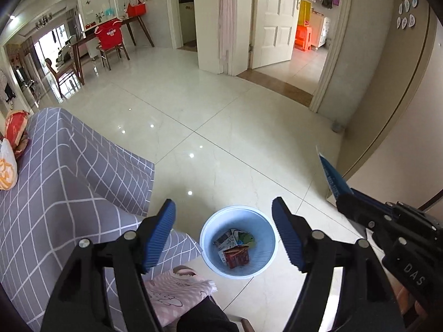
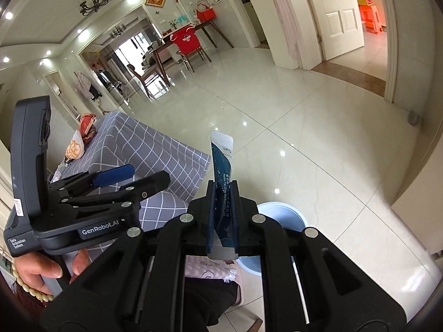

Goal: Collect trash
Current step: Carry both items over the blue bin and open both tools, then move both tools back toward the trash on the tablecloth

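Observation:
A light blue trash bin (image 1: 238, 242) stands on the tiled floor below and between my left gripper's open fingers (image 1: 223, 232); it holds a red carton and other wrappers. My right gripper (image 2: 223, 191) is shut on a dark blue and white sachet wrapper (image 2: 222, 160) that sticks up past its fingertips. The bin's rim (image 2: 288, 210) shows just right of and behind the right gripper. In the left wrist view the right gripper (image 1: 343, 197) is at the right, holding the wrapper (image 1: 332, 175) above the floor to the right of the bin. The left gripper (image 2: 133, 177) is empty.
A table with a grey checked cloth (image 1: 69, 166) is at the left, with snack bags (image 1: 11, 149) on it. A pink cloth (image 1: 180, 290) lies below the left gripper. An open doorway (image 1: 299, 55) and a dining table with chairs (image 1: 105, 41) are farther off.

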A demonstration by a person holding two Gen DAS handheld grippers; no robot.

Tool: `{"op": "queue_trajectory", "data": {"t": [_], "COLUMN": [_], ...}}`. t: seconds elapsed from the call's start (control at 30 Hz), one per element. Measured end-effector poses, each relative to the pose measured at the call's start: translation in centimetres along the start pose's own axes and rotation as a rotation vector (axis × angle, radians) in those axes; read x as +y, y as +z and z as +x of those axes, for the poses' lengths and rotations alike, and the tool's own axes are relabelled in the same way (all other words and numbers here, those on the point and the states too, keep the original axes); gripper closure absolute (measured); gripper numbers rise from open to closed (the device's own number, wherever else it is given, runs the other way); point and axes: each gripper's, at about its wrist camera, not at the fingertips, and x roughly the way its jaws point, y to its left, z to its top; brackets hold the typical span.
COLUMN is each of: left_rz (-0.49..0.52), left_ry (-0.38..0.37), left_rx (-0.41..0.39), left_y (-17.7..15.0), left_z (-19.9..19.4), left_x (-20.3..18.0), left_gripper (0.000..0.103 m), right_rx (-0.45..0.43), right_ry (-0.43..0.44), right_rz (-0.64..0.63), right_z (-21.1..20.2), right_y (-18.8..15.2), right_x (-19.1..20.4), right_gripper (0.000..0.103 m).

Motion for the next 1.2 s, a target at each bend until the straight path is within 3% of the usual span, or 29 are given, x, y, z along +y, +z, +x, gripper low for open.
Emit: {"op": "queue_trajectory", "data": {"t": [0.57,0.63,0.7,0.97,1.2], "left_rz": [-0.048,-0.052,-0.054,-0.075,-0.121], "left_ry": [0.037,0.045,0.050,0.067,0.109], "left_rx": [-0.052,-0.062,-0.067,-0.101,-0.146], "left_y": [0.4,0.4,0.4,-0.1,-1.2], "left_z": [-2.2,-2.5,-2.8,-4.6,-7.3], "left_x": [3.5,3.9,4.2,6.8,11.6], "left_gripper": [0.030,0.029,0.029,0.029,0.029], "right_rx": [-0.010,-0.015,-0.021,-0.014,-0.011], "right_ry": [0.004,-0.023,-0.036,-0.022,0.030], "right_rz": [-0.049,-0.072,-0.059,-0.064,-0.130], "right_z": [0.7,1.2,1.4,1.3,1.8], "right_y": [0.7,0.8,0.9,0.9,1.3], "right_x": [0.7,0.9,0.7,1.8,6.5], "right_gripper": [0.090,0.076,0.050,0.050,0.050]}}
